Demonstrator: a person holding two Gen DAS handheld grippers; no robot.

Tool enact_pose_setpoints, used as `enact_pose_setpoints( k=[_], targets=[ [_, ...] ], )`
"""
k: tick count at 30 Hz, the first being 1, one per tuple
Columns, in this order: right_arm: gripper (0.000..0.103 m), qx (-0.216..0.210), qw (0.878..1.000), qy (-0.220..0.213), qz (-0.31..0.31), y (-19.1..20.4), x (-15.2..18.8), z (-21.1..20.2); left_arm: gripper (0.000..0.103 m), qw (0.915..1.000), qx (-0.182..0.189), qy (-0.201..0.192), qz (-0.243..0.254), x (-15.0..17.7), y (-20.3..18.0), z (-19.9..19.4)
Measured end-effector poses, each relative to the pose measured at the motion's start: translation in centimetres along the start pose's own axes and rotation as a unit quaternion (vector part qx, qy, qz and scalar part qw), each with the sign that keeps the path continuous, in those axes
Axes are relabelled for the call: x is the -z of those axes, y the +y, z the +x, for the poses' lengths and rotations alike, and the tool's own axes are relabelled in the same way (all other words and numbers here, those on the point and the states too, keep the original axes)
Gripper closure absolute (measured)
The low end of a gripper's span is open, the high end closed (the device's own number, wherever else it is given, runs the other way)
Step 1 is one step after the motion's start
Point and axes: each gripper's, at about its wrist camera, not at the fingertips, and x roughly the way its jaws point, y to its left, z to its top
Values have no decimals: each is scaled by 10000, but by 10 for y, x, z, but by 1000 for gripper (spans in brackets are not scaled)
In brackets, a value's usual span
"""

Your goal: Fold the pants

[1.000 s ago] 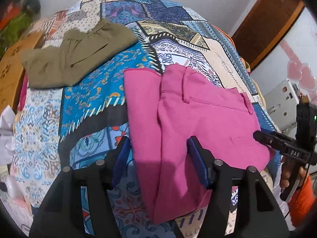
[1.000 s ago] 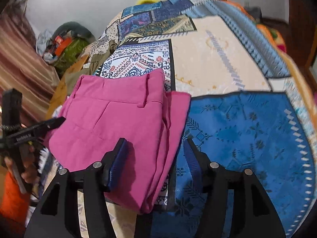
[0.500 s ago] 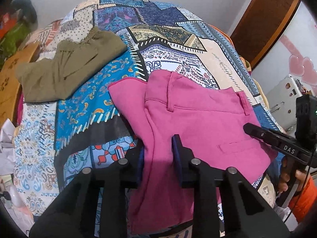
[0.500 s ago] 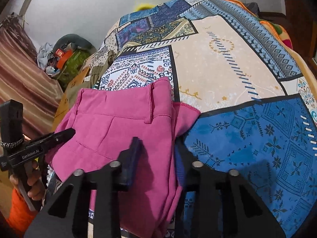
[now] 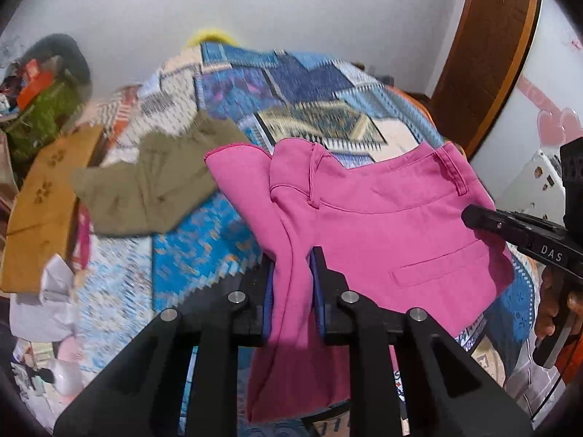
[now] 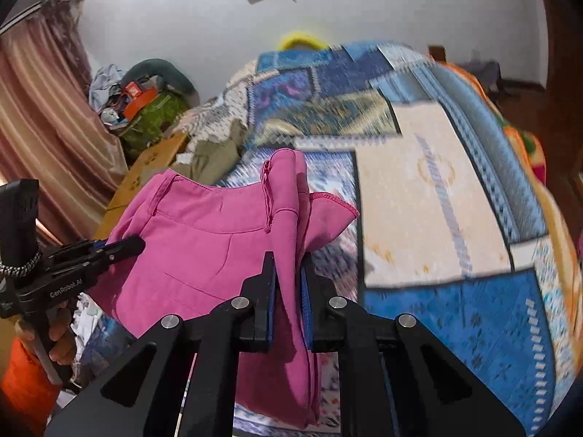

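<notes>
The pink pants (image 5: 382,225) are clamped at opposite edges by the just-closed left gripper (image 5: 293,276) and right gripper (image 6: 288,280), lifted off the patchwork bedspread (image 6: 455,196), bare beyond.

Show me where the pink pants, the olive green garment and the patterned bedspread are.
pink pants (image 5: 393,233): left wrist view, on the flat panel above the pocket slit.
olive green garment (image 5: 156,185): left wrist view, on its middle.
patterned bedspread (image 6: 455,309): right wrist view, on a bare blue patch.

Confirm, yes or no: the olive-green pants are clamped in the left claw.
No: the left claw is pinching the pink fabric pants, while the olive-green pants lie apart on the patterned bedspread.
</notes>
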Motion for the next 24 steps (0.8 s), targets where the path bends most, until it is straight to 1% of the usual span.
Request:
enact_pose_setpoints(
  k=[6,10,17,24],
  targets=[
    [93,-50,9990,-261,-371,33,-35,2,84,9988,-265,-402,-89,-21,27,-25],
    [93,-95,9976,-329,-609,56,-56,16,84,9972,-449,-534,-264,-36,56,-31],
    [93,-299,9948,-338,-917,98,-95,59,84,9930,-823,-639,-562,-59,118,-27],
    [93,-398,9924,-356,-1113,136,-129,114,84,9881,-1148,-663,-774,-82,176,-4]
  ],
)
